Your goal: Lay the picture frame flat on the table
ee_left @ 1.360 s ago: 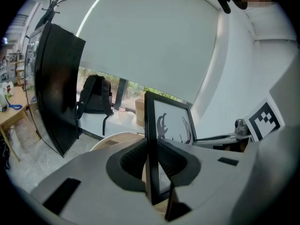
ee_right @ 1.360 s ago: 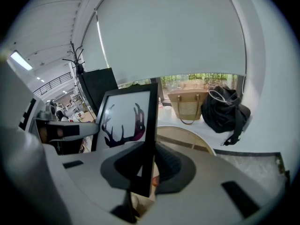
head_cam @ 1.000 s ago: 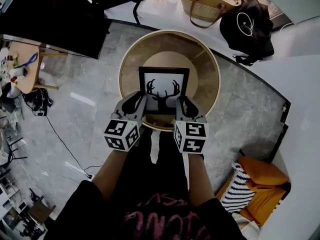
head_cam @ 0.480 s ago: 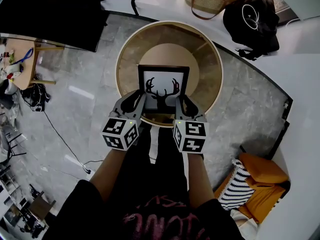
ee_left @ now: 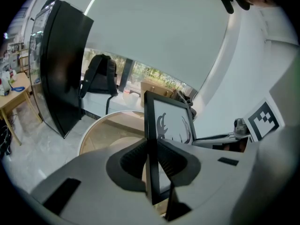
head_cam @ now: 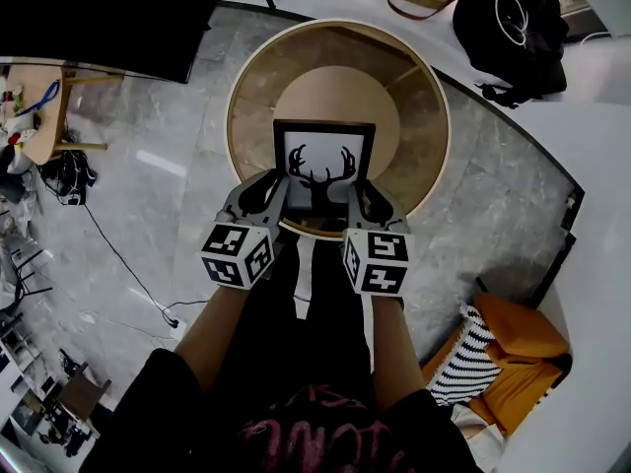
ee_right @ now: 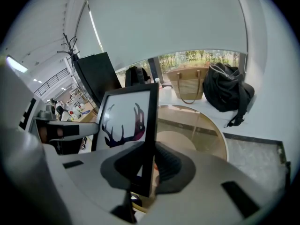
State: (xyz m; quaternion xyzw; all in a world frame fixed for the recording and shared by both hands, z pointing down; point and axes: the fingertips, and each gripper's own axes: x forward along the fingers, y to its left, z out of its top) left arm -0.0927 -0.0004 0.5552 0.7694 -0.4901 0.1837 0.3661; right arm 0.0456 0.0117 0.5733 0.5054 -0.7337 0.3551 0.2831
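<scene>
— Pinching which edges?
— The left claw (head_cam: 274, 193) clamps the left edge of the black-framed antler picture (head_cam: 323, 161) and the right claw (head_cam: 357, 195) clamps its right edge, probably to keep it steady.
— Where is it?
— Upright at the near side of the round wooden tabletop (head_cam: 414, 77), not yet flat.
</scene>
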